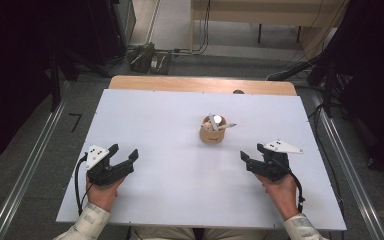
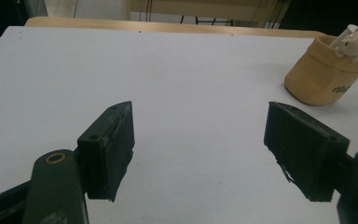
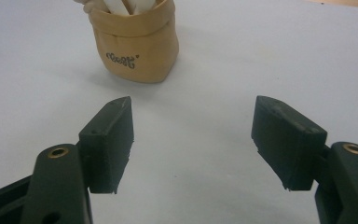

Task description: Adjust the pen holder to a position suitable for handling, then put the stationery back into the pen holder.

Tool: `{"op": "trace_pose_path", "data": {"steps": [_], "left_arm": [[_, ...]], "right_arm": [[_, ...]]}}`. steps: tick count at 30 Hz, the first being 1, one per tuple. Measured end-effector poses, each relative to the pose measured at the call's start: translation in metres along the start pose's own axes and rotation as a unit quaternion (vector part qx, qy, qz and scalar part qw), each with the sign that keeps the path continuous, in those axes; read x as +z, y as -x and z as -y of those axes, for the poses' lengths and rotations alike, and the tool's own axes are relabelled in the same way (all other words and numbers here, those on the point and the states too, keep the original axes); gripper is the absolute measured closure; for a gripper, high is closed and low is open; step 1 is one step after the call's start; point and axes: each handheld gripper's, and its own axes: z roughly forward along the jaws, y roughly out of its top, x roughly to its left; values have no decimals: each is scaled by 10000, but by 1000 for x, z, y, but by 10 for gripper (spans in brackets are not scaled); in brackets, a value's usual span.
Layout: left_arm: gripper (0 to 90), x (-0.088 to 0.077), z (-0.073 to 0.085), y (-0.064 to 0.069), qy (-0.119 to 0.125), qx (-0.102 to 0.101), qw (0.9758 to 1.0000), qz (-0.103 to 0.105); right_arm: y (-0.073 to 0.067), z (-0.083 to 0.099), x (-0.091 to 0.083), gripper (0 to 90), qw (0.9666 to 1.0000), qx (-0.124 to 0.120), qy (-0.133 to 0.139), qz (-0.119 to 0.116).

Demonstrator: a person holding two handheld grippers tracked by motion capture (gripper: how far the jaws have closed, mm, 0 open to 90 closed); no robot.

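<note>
While both grippers gape wide and empty, tan pouch [image 1: 212,134] upright on white table [image 1: 170,175], white utensils [image 1: 217,121] inside.

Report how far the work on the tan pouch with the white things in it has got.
Done: nothing visible; the tan pouch stands upright mid-table with the white items inside. In hand: nothing; the left gripper and right gripper sit open on either side, both apart from it. Left: the approach and first grasp.
</note>
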Motion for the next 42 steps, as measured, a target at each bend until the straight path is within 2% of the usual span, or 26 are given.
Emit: {"op": "trace_pose_path", "data": {"steps": [23,42], "left_arm": [[256,-2,0,-1,36,-18,10000,-18],[255,-2,-1,-2,76,-37,10000,-12]], "right_arm": [[16,13,-13,271,9997,101,-56,192],[22,15,-16,271,9995,185,-12,267]]}}
